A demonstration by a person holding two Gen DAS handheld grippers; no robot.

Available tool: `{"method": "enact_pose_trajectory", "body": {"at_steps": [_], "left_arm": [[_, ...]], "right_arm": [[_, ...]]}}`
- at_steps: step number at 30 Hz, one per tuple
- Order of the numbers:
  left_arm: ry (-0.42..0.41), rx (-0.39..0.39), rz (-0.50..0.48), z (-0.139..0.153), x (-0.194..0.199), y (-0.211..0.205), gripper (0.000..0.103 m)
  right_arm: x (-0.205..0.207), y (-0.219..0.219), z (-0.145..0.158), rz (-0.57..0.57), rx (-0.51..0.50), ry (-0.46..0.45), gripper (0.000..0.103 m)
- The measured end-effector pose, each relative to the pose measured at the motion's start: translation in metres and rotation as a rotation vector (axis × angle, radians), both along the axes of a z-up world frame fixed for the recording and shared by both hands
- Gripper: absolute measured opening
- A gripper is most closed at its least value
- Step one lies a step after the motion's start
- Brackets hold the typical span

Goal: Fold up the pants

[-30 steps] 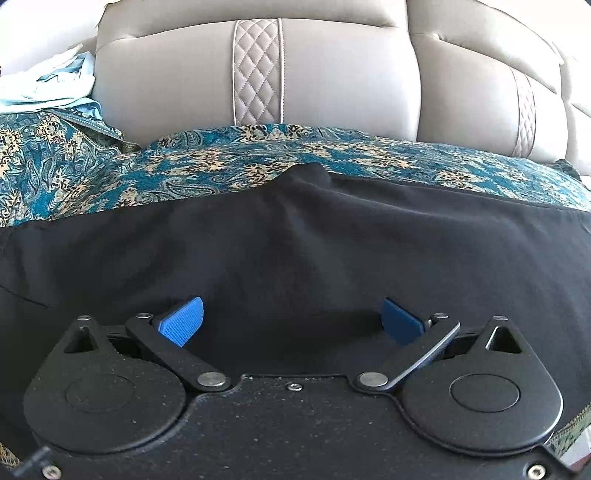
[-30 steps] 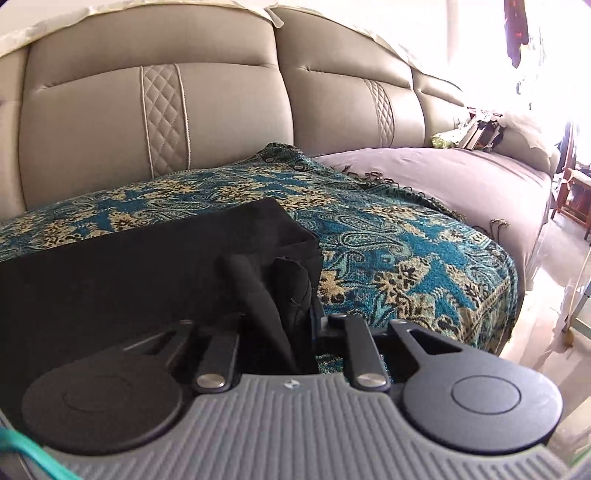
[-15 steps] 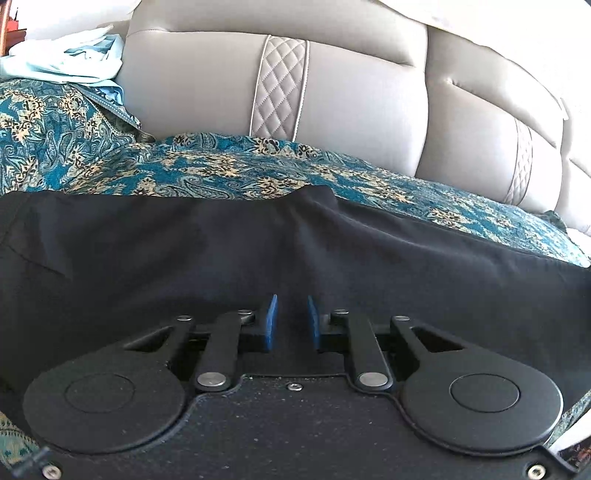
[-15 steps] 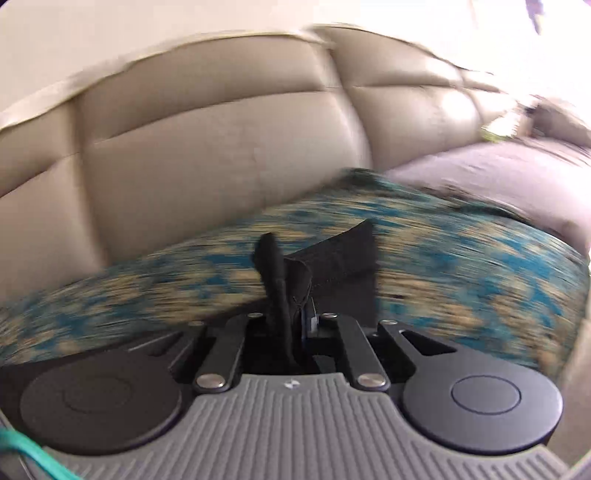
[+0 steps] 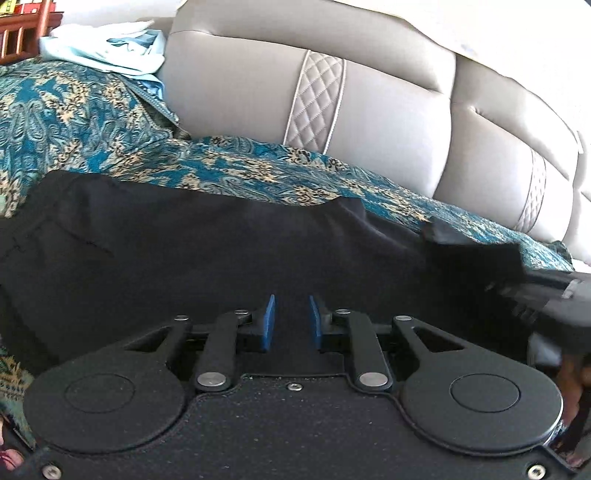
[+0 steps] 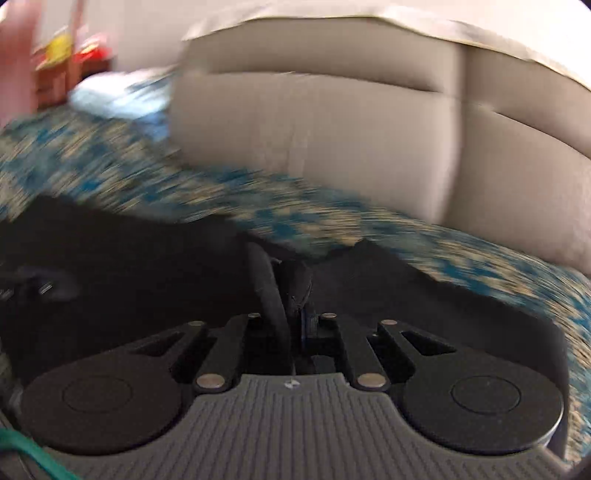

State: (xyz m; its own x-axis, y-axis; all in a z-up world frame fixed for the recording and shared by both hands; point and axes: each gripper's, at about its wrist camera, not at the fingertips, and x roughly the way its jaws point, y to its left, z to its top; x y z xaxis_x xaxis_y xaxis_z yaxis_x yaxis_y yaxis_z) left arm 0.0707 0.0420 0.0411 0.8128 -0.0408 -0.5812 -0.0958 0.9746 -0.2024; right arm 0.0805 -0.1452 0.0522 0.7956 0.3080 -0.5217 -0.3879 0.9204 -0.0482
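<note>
Black pants (image 5: 207,251) lie across a teal patterned throw (image 5: 92,122) on a beige sofa. My left gripper (image 5: 291,319) sits low over the pants' near edge, its blue pads (image 5: 267,321) close together with black cloth between them. My right gripper (image 6: 295,314) is shut on a bunched fold of the pants (image 6: 291,284) and holds it above the flat cloth (image 6: 129,266). The right gripper also shows at the right edge of the left wrist view (image 5: 535,291), with cloth hanging from it. The right wrist view is motion-blurred.
The sofa's padded backrest (image 5: 369,107) rises behind the pants. A pile of pale blue and white clothes (image 5: 107,48) lies on the armrest at far left. Wooden furniture (image 5: 22,26) stands beyond it.
My left gripper went from wide open to nearly shut on the pants' edge. My right gripper has swung fast to the left, carrying the bunched pants end over the rest of the pants.
</note>
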Motion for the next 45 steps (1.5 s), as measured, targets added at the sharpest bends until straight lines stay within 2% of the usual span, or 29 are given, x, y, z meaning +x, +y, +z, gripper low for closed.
{"method": "enact_pose_trajectory", "body": {"at_steps": [5, 12, 18, 21, 22, 25, 30, 33, 34, 37, 41, 45], "left_arm": [[-0.001, -0.006, 0.009, 0.000, -0.007, 0.006, 0.029], [0.005, -0.005, -0.010, -0.001, -0.008, 0.003, 0.032], [-0.011, 0.004, -0.034, 0.003, -0.011, -0.006, 0.036], [-0.017, 0.009, -0.048, 0.006, -0.013, -0.011, 0.040], [-0.020, 0.011, -0.052, 0.007, -0.014, -0.013, 0.043], [-0.030, 0.011, -0.067, 0.010, -0.016, -0.020, 0.045], [-0.041, 0.001, -0.105, 0.013, -0.019, -0.031, 0.045], [-0.056, 0.007, -0.132, 0.015, -0.025, -0.043, 0.033], [-0.061, 0.008, -0.145, 0.016, -0.027, -0.047, 0.025], [-0.083, 0.005, -0.196, 0.019, -0.036, -0.062, 0.024], [-0.108, 0.041, -0.273, 0.020, -0.047, -0.087, 0.024], [-0.072, 0.072, -0.322, 0.006, -0.049, -0.105, 0.024]], "right_arm": [[-0.012, 0.044, -0.004, 0.092, -0.045, 0.016, 0.011], [-0.035, 0.049, -0.016, 0.140, -0.065, 0.024, 0.012], [-0.054, 0.052, -0.020, 0.200, -0.042, 0.013, 0.019], [-0.062, 0.052, -0.022, 0.257, -0.040, 0.011, 0.034], [-0.065, 0.052, -0.022, 0.274, -0.042, 0.009, 0.052], [-0.071, 0.047, -0.022, 0.307, -0.027, 0.012, 0.075], [-0.084, 0.024, -0.018, 0.242, 0.075, 0.000, 0.084], [-0.094, 0.004, -0.017, 0.154, 0.131, -0.020, 0.086], [-0.098, -0.003, -0.018, 0.120, 0.140, -0.030, 0.087], [-0.108, -0.024, -0.022, 0.010, 0.157, -0.058, 0.087], [-0.118, -0.049, -0.031, -0.127, 0.145, -0.097, 0.087], [-0.124, -0.070, -0.043, -0.252, 0.108, -0.117, 0.087]]}}
